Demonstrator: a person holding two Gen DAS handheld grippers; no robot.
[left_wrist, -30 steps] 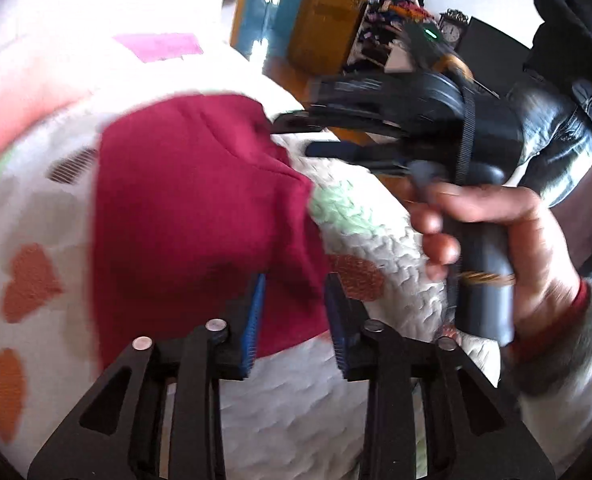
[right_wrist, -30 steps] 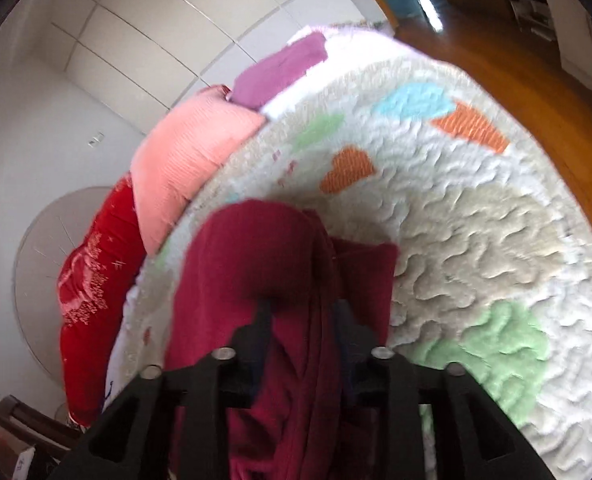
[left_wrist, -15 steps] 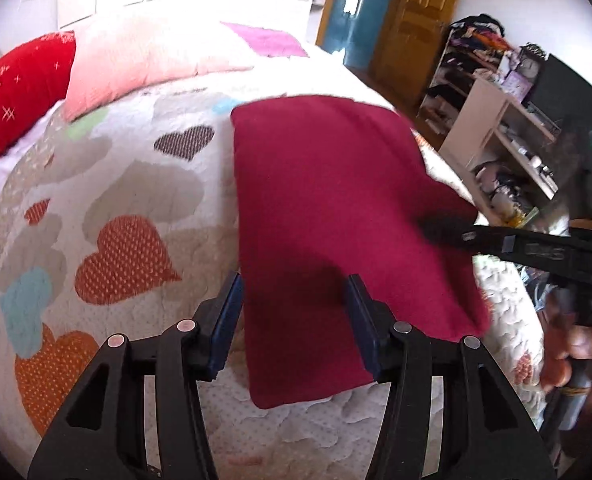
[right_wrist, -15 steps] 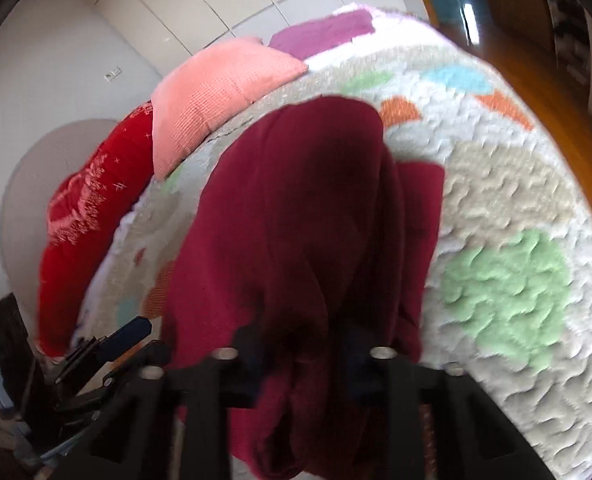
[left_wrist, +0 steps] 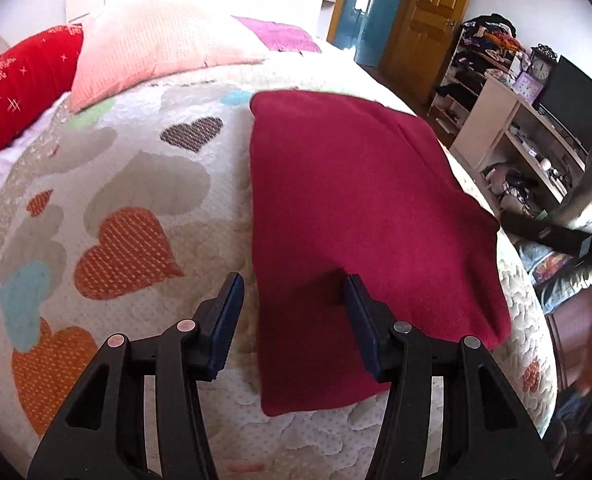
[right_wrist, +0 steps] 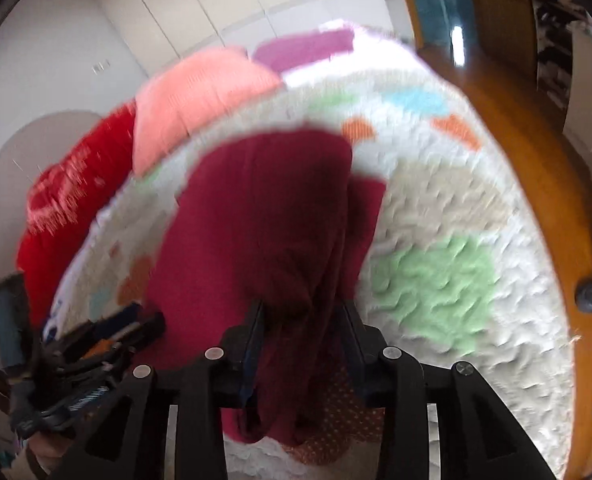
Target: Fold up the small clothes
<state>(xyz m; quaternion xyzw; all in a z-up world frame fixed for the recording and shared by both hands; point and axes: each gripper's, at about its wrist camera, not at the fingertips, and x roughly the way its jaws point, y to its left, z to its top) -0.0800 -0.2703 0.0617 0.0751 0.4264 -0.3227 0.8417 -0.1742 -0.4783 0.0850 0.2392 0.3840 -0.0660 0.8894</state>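
The dark red cloth (left_wrist: 360,232) lies flat on the bed cover (left_wrist: 135,184) with its colored hearts, near the right edge of the bed; the left gripper (left_wrist: 291,312) hangs just above the near edge of the cloth with its two fingers spread wide and nothing between them; the right gripper (right_wrist: 300,332) is pinching a bunched fold of the same cloth (right_wrist: 271,216) and holding it up over the bed, though that view is blurry; a red pillow (left_wrist: 19,92) and a pink pillow (left_wrist: 151,44) sit at the head of the bed.
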